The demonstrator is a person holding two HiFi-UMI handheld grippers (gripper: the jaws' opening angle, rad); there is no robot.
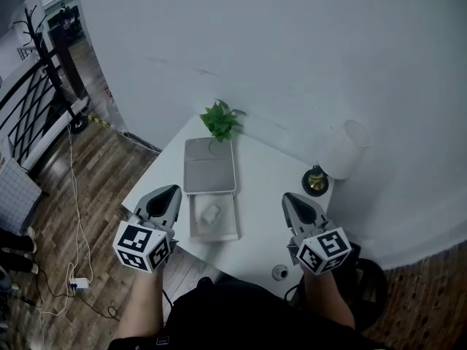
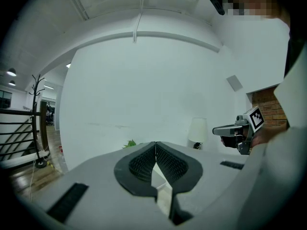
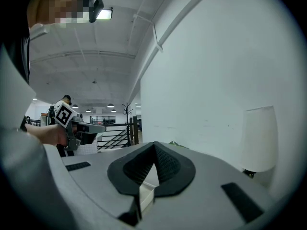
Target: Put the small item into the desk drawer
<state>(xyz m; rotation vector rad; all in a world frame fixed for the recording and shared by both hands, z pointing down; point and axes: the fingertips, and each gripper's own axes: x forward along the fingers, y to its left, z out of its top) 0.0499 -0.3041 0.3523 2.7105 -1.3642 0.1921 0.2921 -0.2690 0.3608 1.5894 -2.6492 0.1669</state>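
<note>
Lying in the drawer: the small item, pale and lumpy, is sitting on the tray floor near its middle, apart from both grippers.
Drawer: it is standing pulled out toward the person from under a flat grey drawer box, with its white tray open to the top.
Left gripper: it is hovering just left of the open drawer and pointing roughly level toward the wall; in its own view the ribbed fingers are meeting at the tips, closed, with nothing between them.
Right gripper: it is hovering over the desk to the right of the drawer, well apart from it; in its own view the fingers are pressing together at the tips, closed and empty.
Desk: the white top is carrying the drawer box, a plant and a lamp.
Plant: the green leaves are showing at the far end of the drawer box, by the wall.
Lamp: the white shade is leaning over a dark round base at the desk's right corner.
Floor: wooden boards are showing left of the desk, with a pale cable trailing across them.
</note>
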